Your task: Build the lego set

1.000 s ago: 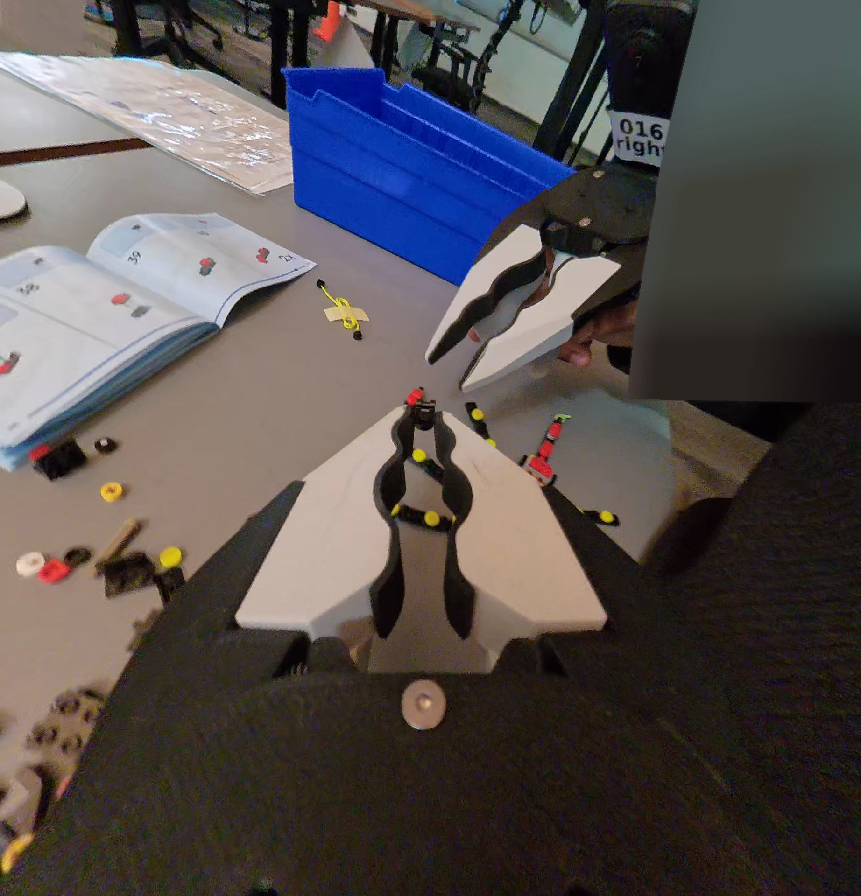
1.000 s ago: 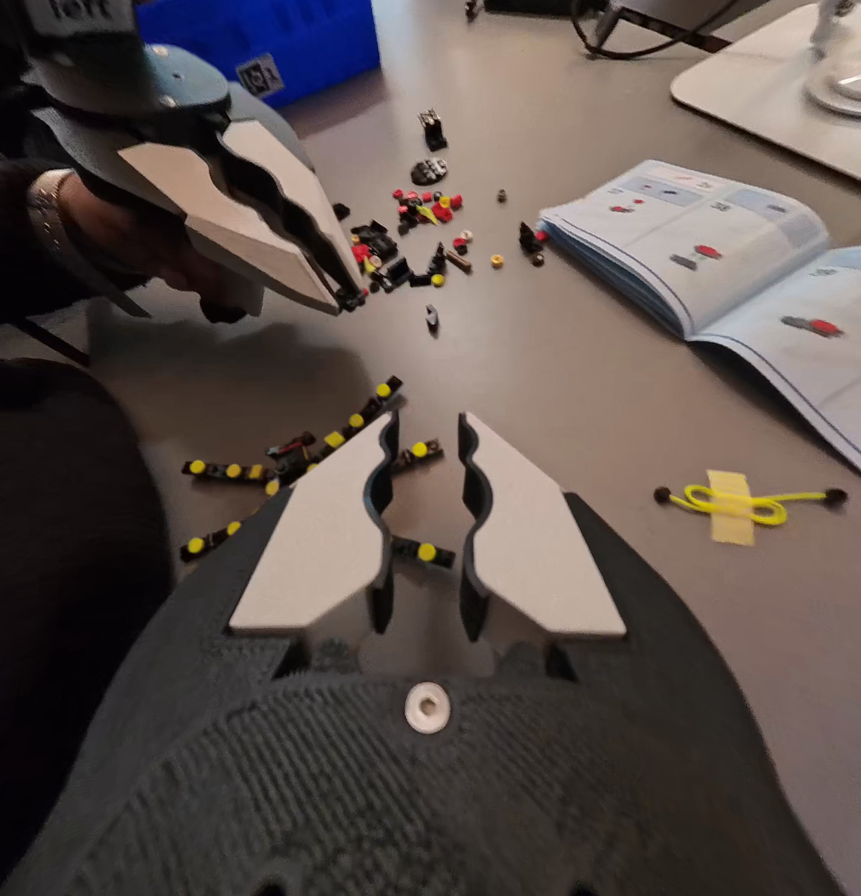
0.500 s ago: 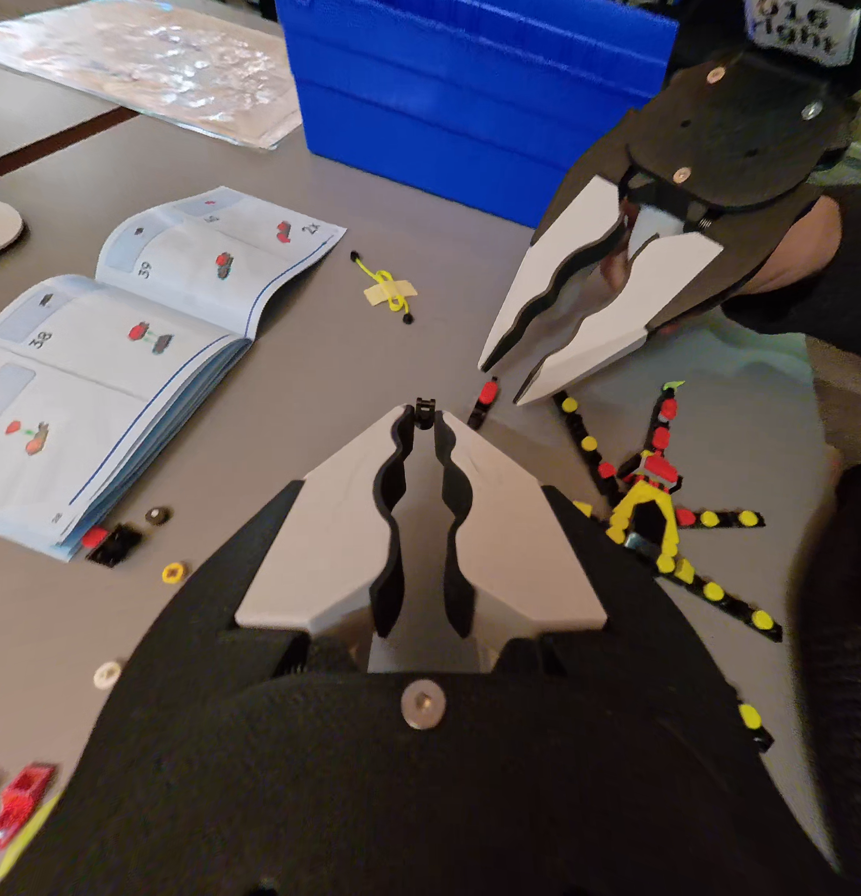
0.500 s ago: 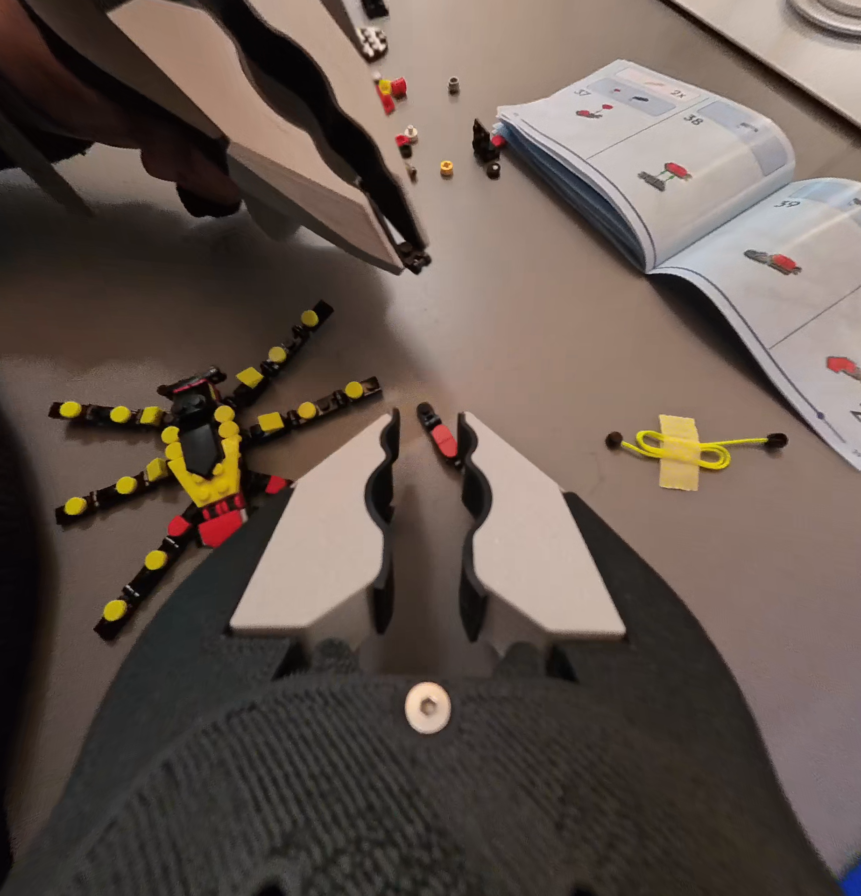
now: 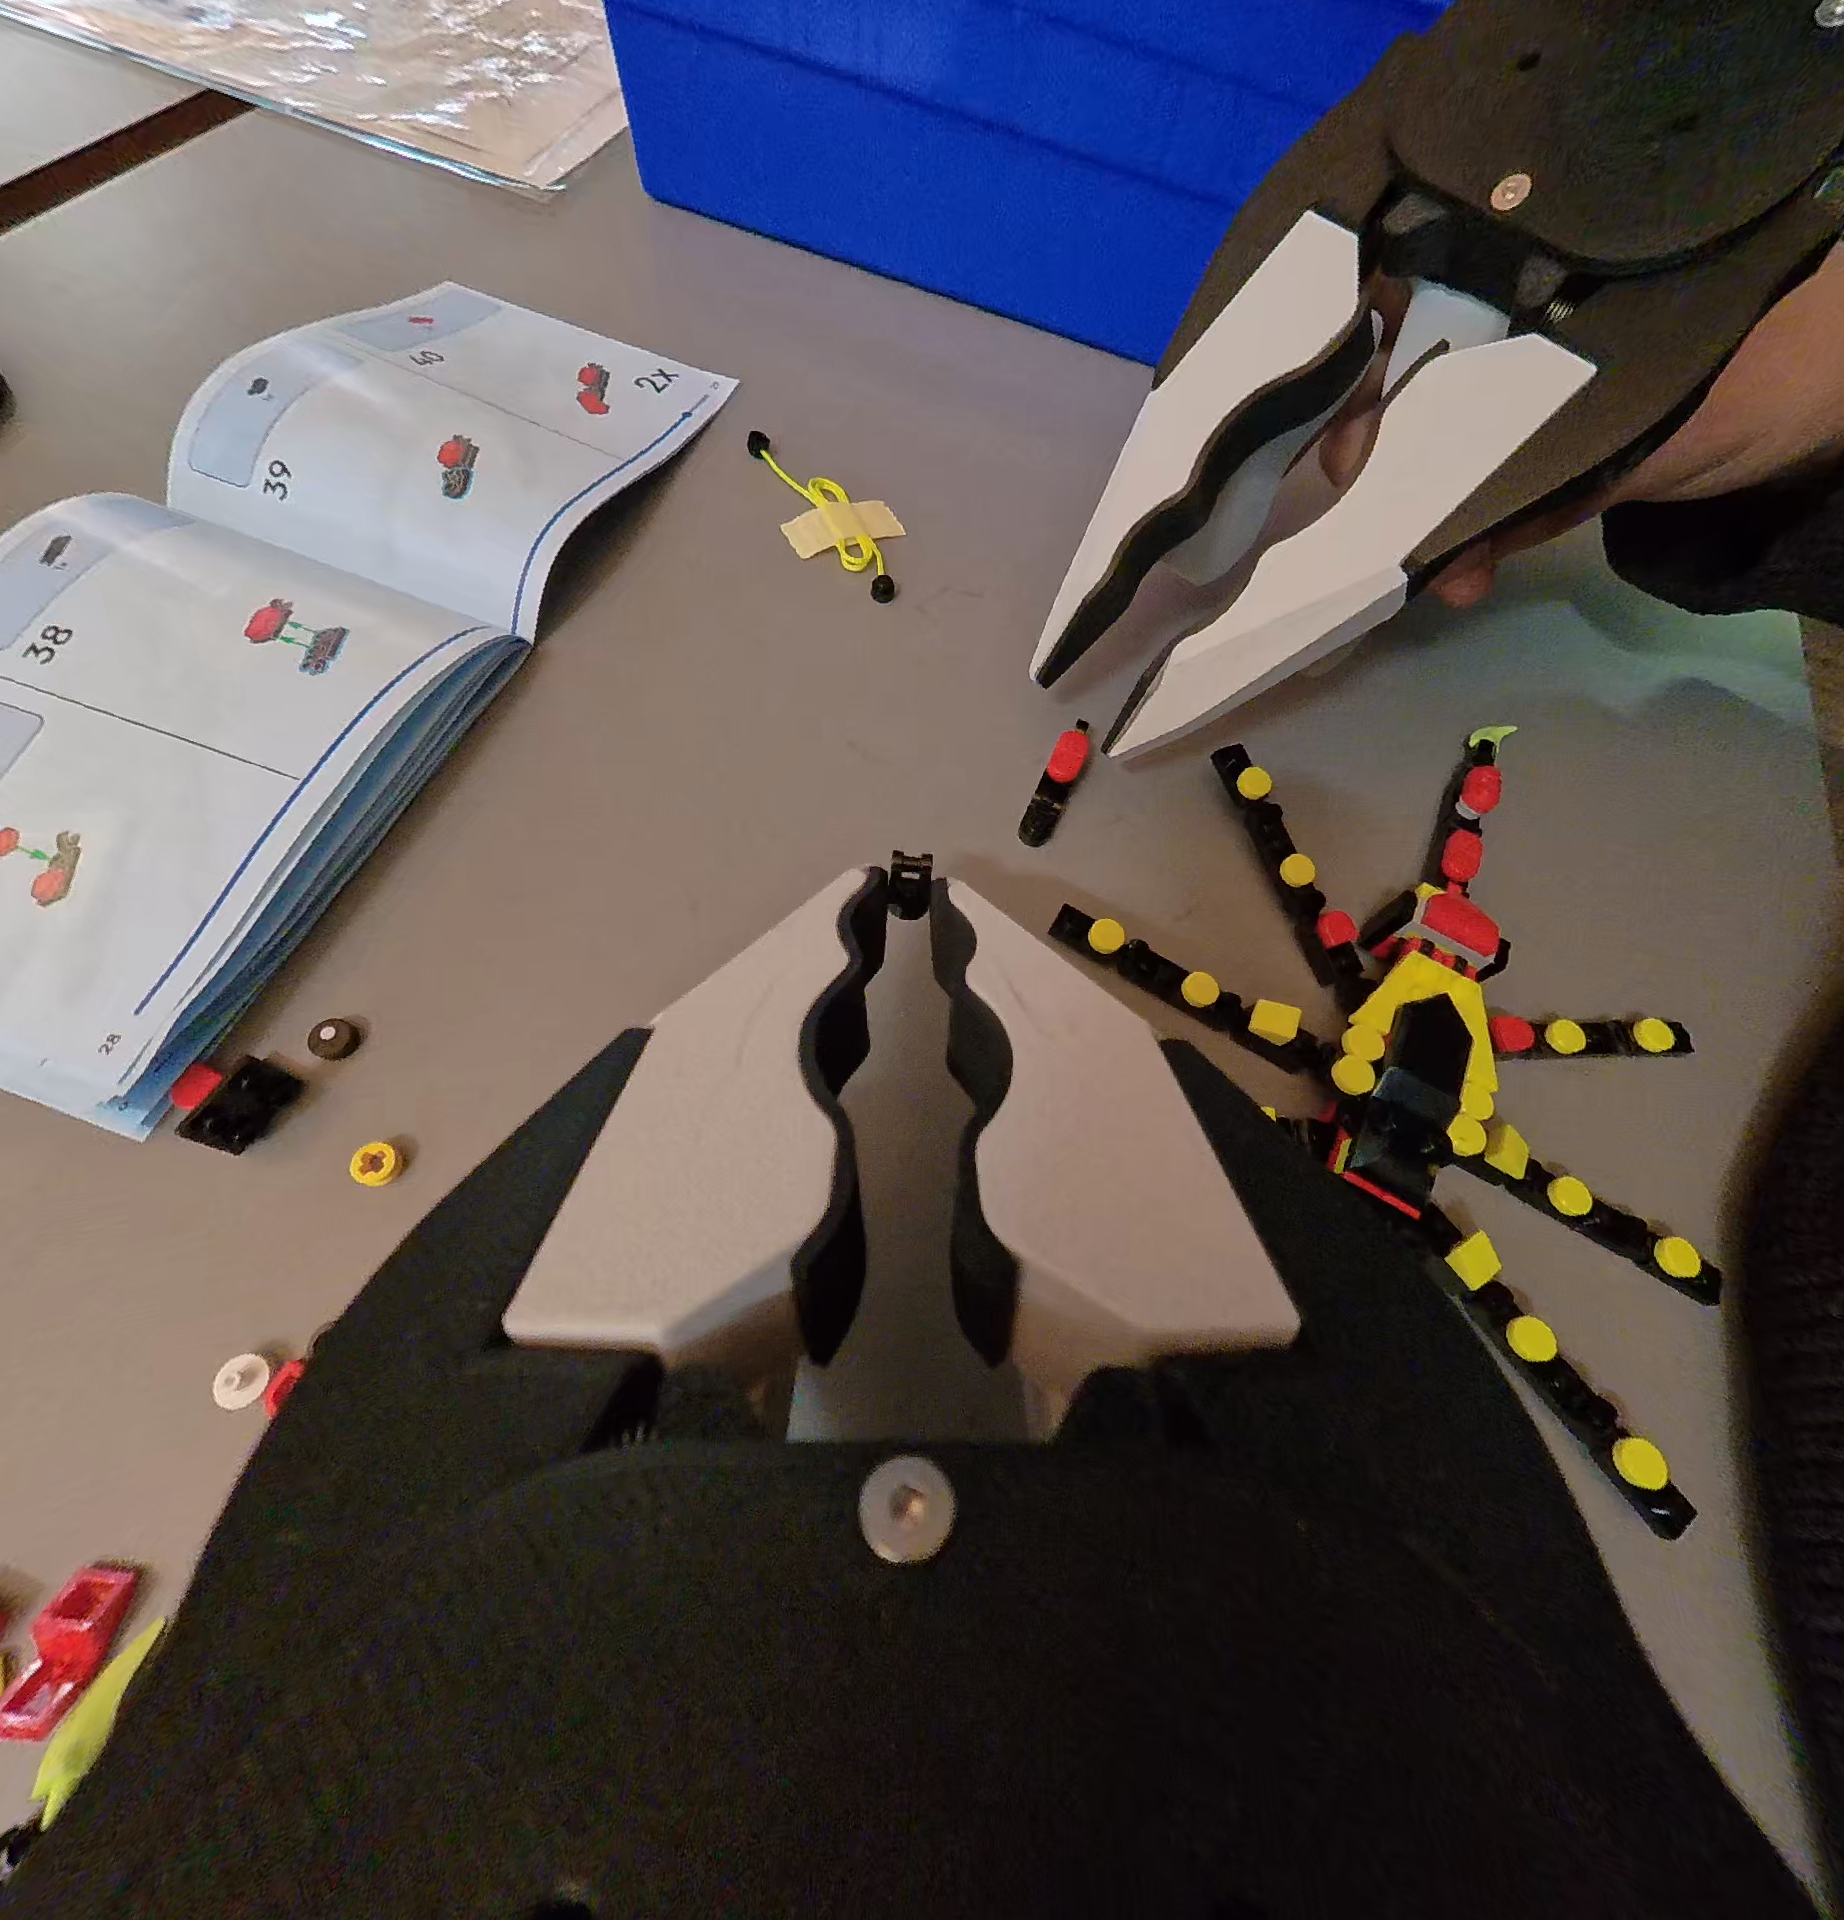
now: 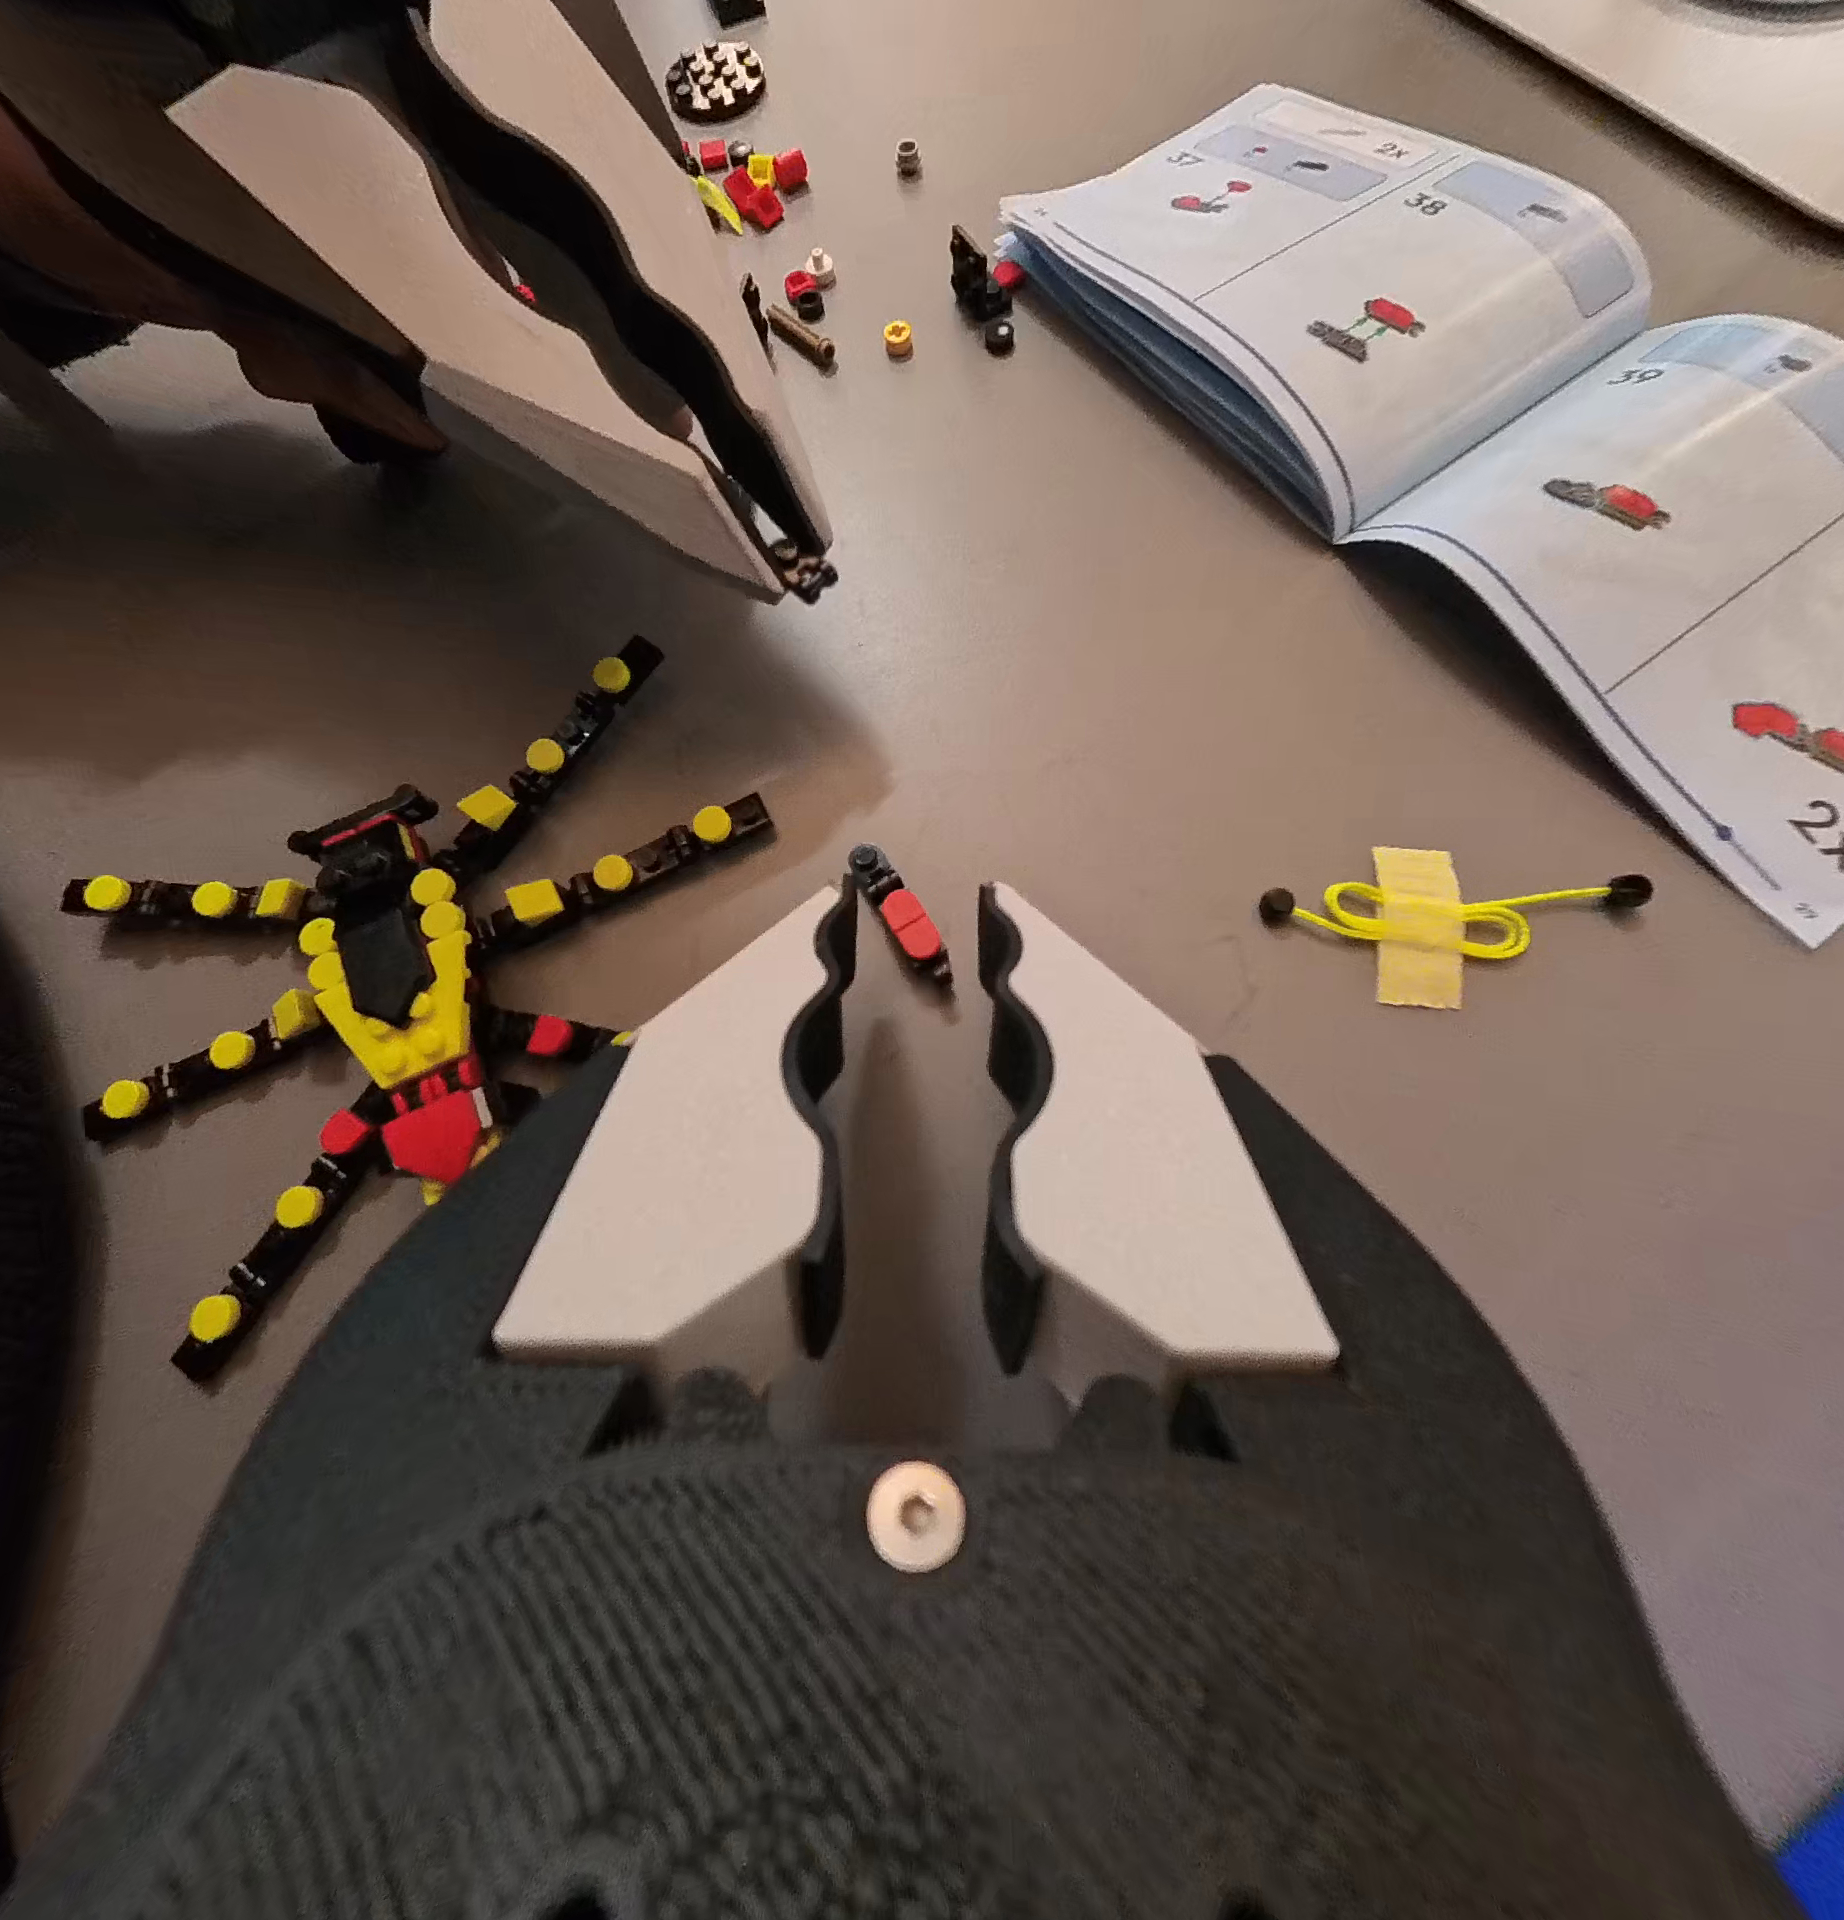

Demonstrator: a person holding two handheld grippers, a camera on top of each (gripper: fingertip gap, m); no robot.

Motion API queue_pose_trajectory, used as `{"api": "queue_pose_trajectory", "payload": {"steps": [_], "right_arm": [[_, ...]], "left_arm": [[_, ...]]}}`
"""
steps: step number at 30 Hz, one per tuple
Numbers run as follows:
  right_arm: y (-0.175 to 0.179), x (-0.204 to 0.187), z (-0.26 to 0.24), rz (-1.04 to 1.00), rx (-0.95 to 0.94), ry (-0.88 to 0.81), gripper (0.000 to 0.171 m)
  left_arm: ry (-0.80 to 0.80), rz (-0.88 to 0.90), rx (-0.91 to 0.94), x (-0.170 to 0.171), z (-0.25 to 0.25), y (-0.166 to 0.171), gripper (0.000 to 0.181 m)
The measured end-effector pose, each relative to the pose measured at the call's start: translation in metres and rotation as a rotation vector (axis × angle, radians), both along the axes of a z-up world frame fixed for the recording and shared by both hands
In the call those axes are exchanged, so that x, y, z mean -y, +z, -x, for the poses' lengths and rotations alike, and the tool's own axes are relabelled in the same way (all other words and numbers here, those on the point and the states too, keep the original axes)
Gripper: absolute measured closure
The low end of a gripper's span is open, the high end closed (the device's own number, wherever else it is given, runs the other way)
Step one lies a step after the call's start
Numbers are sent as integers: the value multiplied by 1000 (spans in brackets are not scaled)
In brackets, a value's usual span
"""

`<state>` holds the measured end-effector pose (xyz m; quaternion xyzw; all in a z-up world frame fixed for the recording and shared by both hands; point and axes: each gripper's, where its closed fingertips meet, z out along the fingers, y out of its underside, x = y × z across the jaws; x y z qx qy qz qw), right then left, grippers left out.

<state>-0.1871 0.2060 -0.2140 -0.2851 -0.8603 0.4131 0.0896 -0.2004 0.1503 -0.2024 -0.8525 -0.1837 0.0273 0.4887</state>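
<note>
Most of the lego set looks built: a spider model [image 6: 388, 997] with a yellow and red body and black legs dotted yellow lies assembled on the grey table [image 6: 1105, 665]. Just right of the spider, a small red-and-black sub-assembly [image 6: 905, 920] lies between the tips of the right gripper [image 6: 918, 904], whose jaws stand apart around it, not yet touching. Beyond the spider, the left gripper [image 5: 910, 883] pinches a tiny black piece [image 5: 909, 871] at its tips. Farther beyond the spider, loose parts [image 6: 762, 187] and an open instruction booklet [image 6: 1417, 312] suggest several steps remain; likely the held piece joins the sub-assembly next.
</note>
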Motion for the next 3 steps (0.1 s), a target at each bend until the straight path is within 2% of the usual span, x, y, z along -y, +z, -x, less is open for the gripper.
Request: {"api": "queue_pose_trajectory", "payload": {"steps": [1, 3], "right_arm": [[0, 0, 0, -1, -1, 0, 150], [0, 0, 0, -2, -3, 1, 150]], "left_arm": [[-2, 0, 1, 0, 0, 0, 176], [-4, 0, 4, 0, -1, 0, 176]]}}
